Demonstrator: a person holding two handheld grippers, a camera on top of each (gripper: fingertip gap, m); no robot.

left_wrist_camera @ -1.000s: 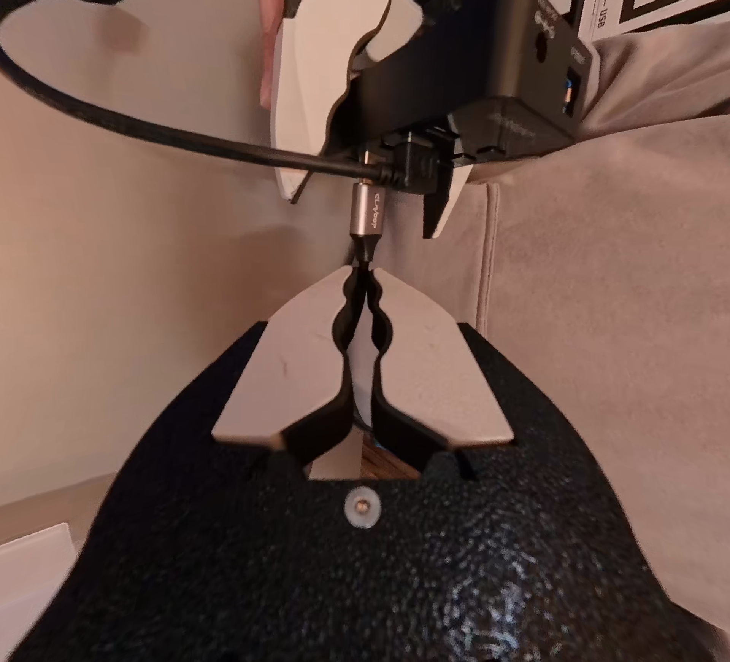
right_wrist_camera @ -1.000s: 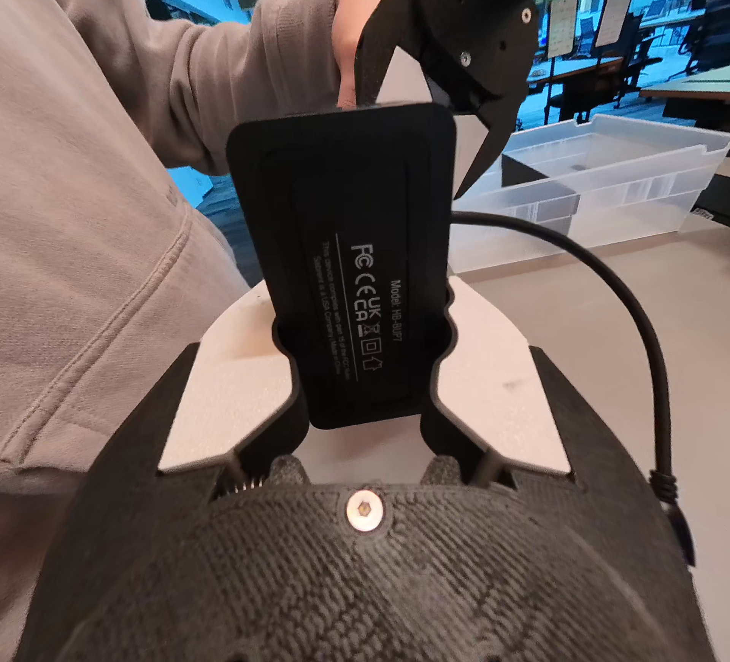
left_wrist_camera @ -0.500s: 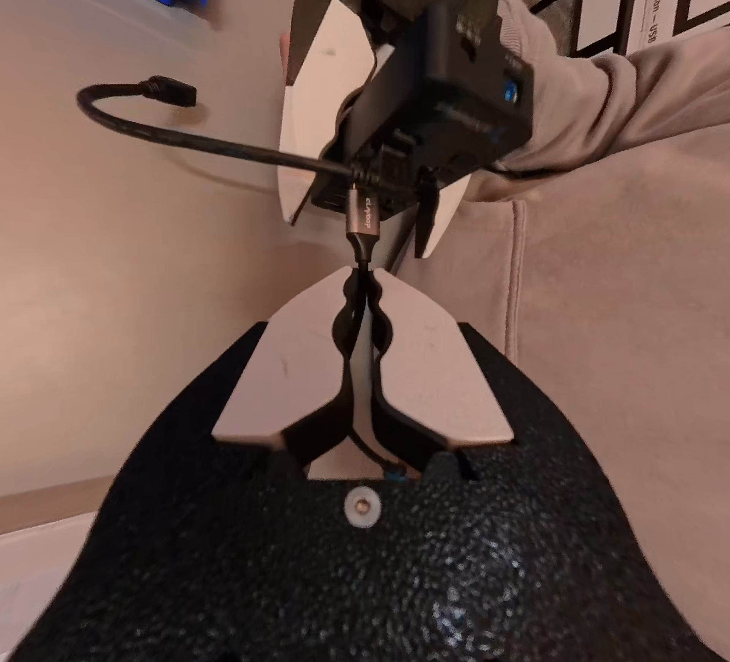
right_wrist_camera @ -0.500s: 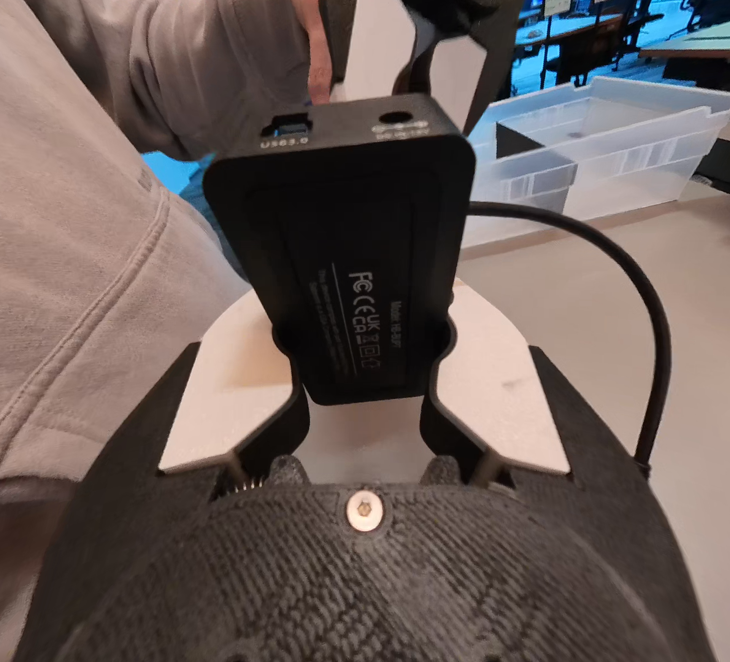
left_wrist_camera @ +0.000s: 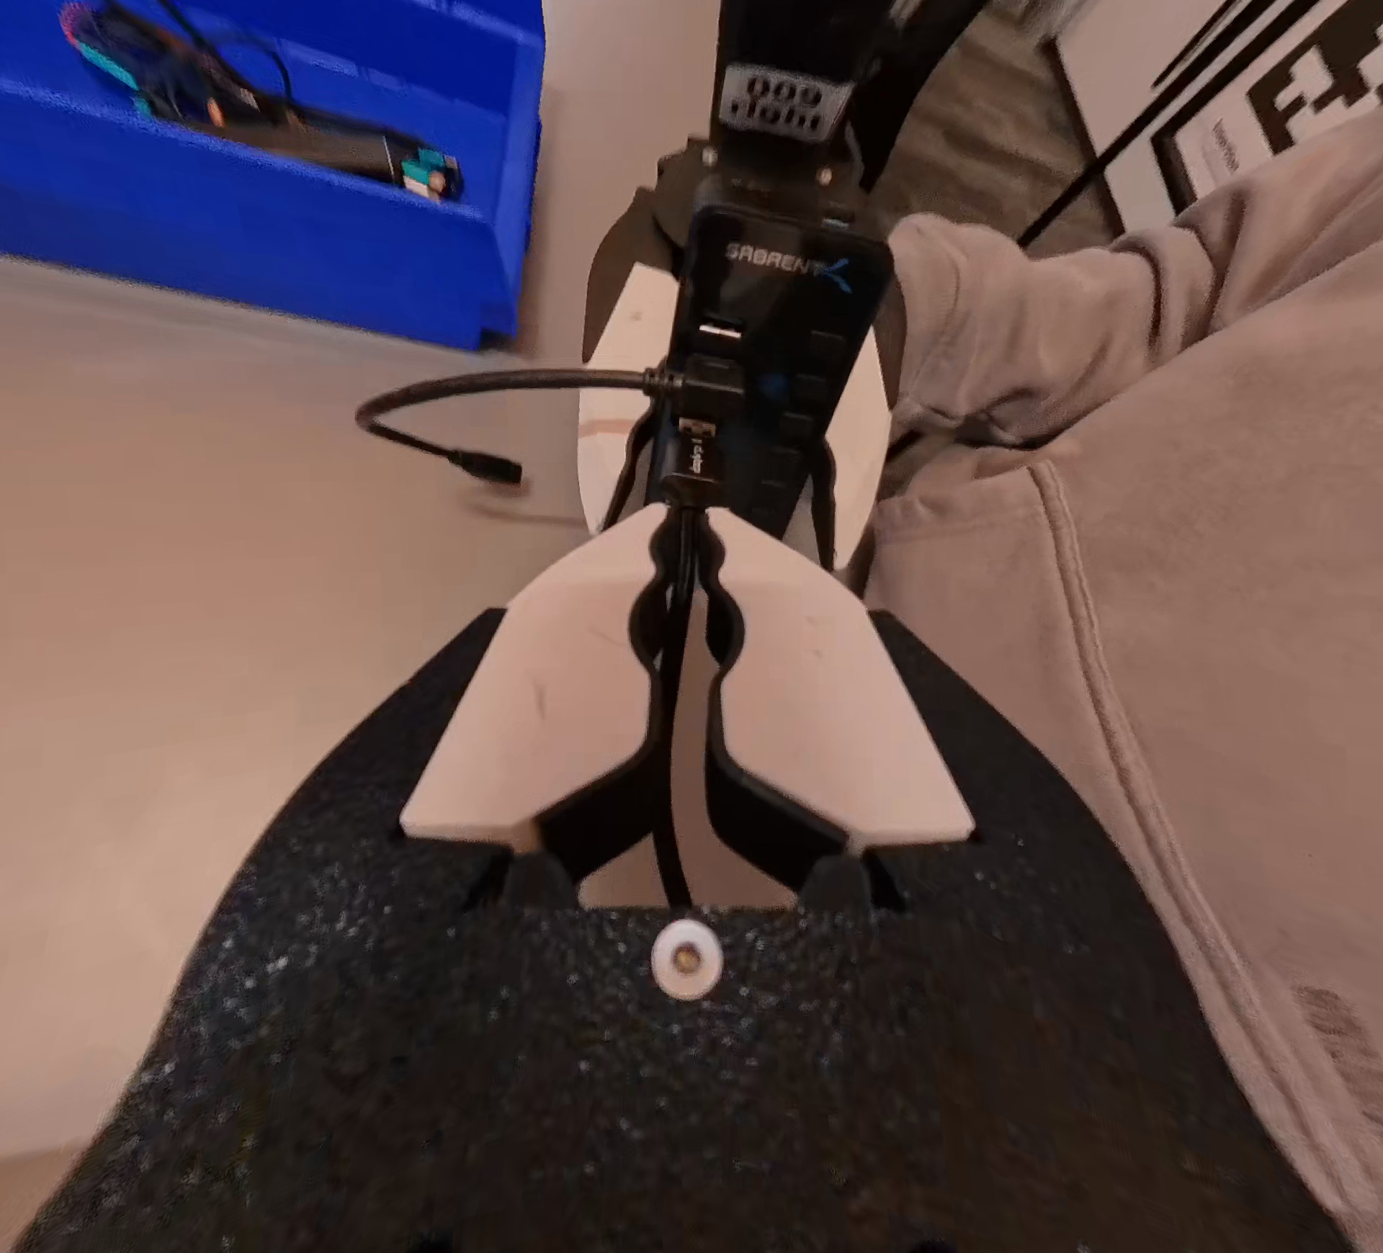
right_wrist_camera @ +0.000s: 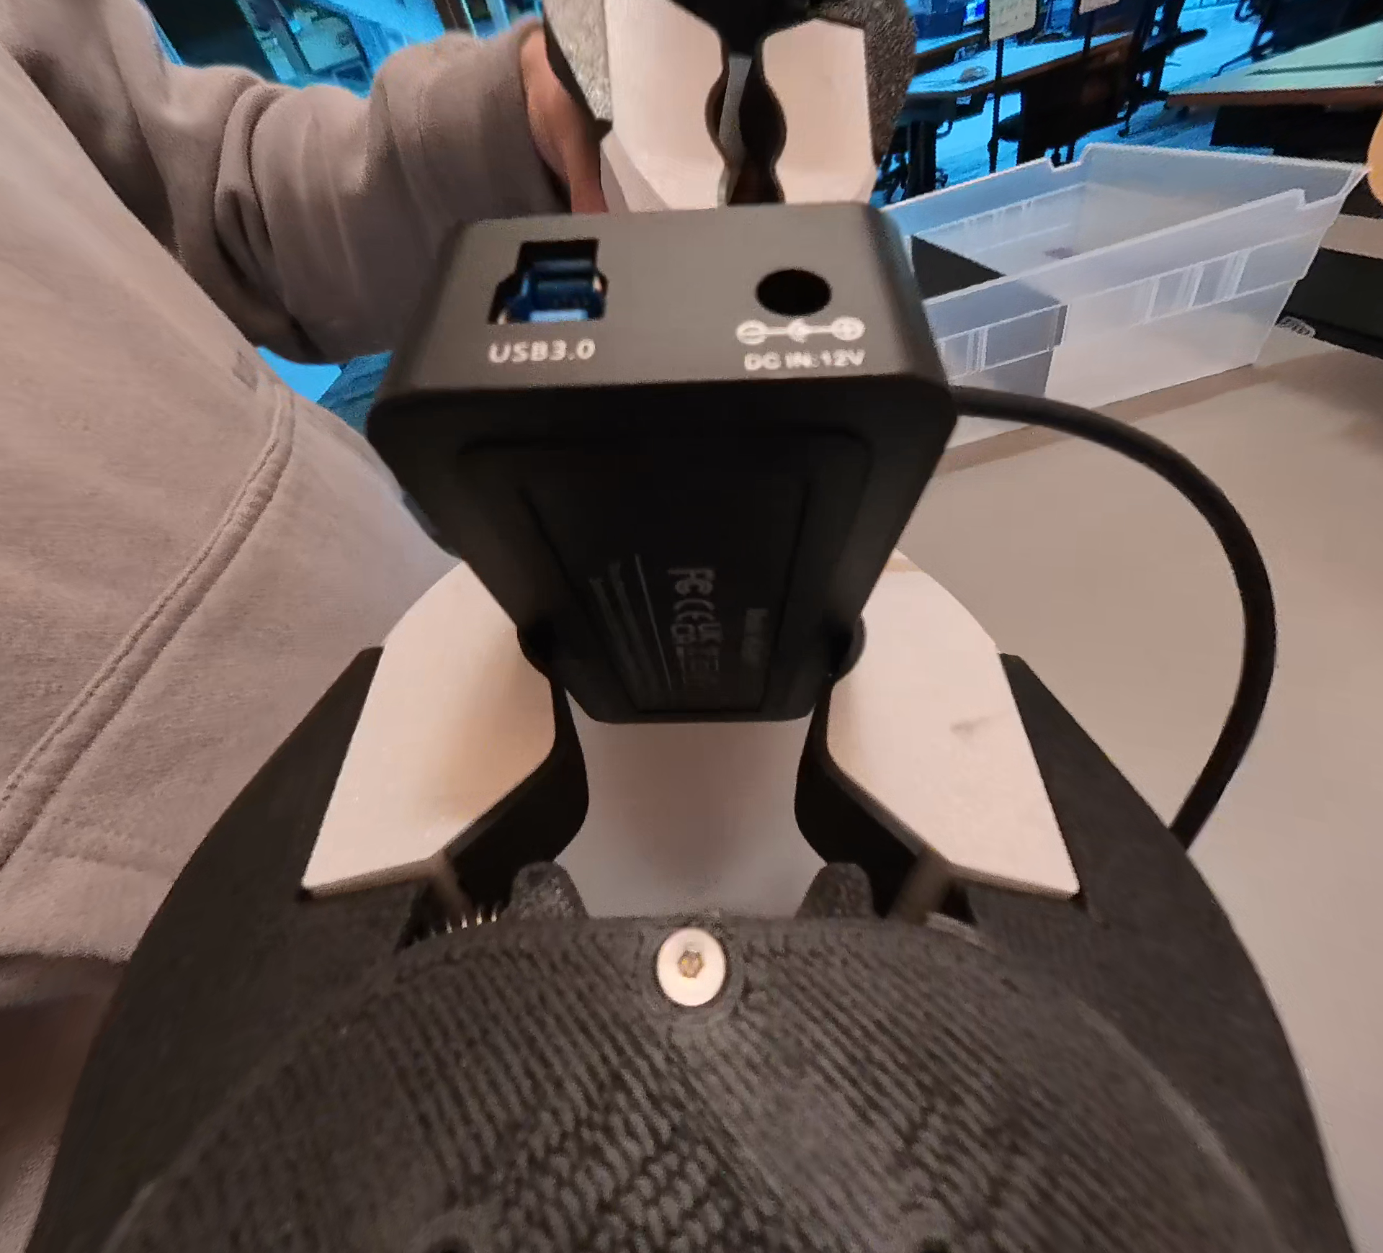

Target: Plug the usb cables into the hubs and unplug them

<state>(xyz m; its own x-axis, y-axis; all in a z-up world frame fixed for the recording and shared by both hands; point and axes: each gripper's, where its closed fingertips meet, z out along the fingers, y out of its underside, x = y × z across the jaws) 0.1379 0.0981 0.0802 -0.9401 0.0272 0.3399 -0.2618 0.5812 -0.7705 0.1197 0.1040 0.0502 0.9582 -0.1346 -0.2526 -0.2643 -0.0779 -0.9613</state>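
Hub (right_wrist_camera: 658, 469): rigid, light, smooth; right gripper (right_wrist_camera: 692, 641) clamps its sides.
Cable (left_wrist_camera: 677, 656): limp; left gripper (left_wrist_camera: 685, 529) pinches it behind the plug (left_wrist_camera: 692, 461); better hold the stiff plug.

The hub (left_wrist_camera: 786, 289) carries a pale brand mark with a small blue sign at the top of its port face. The usb cable (left_wrist_camera: 694, 465) has tiny print along its plug shell. In the right wrist view, white captions and a polarity sign sit under two sockets on the hub's end face, and small approval marks are on its underside. A white sheet (left_wrist_camera: 1265, 95) shows a bold black block code, blurred.
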